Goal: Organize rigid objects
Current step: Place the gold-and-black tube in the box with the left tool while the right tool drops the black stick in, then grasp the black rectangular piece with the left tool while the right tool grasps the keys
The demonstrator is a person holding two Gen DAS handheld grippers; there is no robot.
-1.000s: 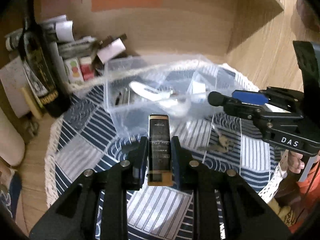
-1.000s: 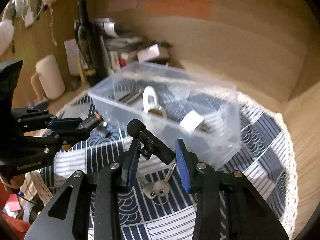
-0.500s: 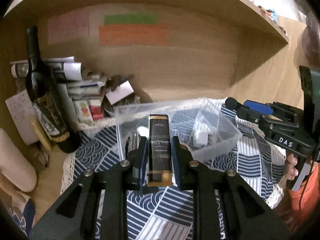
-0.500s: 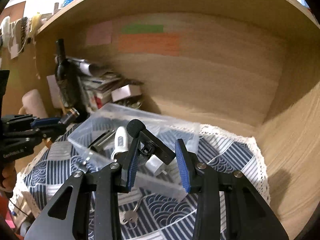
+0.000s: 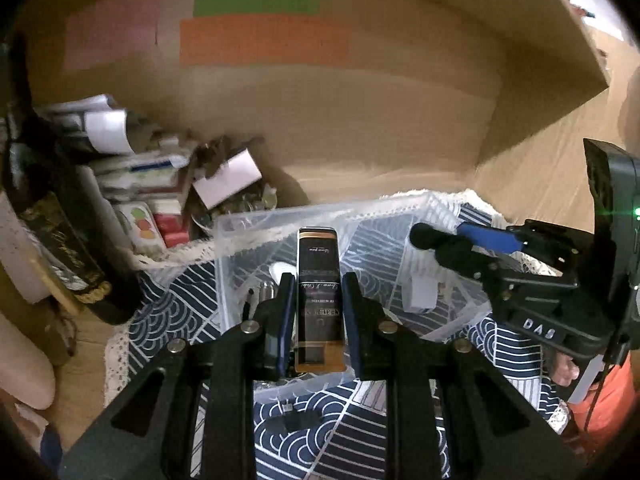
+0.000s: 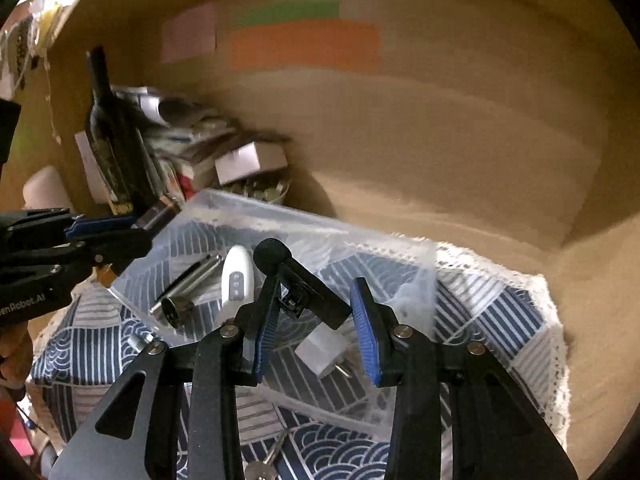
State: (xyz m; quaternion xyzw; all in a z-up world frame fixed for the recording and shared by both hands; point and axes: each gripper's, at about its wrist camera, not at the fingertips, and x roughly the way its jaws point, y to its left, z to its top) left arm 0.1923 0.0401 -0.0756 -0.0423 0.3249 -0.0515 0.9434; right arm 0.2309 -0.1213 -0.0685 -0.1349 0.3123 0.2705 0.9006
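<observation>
My left gripper (image 5: 316, 300) is shut on a black and gold lighter (image 5: 319, 276) and holds it over the near-left part of a clear plastic box (image 5: 312, 216). My right gripper (image 6: 316, 320) is shut on a small black clip-on microphone (image 6: 296, 276) above the same box (image 6: 400, 252). In the box lie a white remote (image 6: 238, 276), a metal tube (image 6: 192, 276), a round metal part (image 6: 176, 310) and a white plug adapter (image 6: 326, 346). The right gripper with the microphone also shows in the left wrist view (image 5: 448, 244). The left gripper shows in the right wrist view (image 6: 148, 220).
The box stands on a blue and white patterned cloth (image 5: 168, 312) with a lace edge. A dark wine bottle (image 6: 110, 136), stacked papers and small boxes (image 5: 140, 184) crowd the back left. A key (image 6: 264, 464) lies on the cloth near the front. Wooden walls close in behind.
Both grippers have moved forward and lower, toward and over the box. Each keeps its hold on its object.
</observation>
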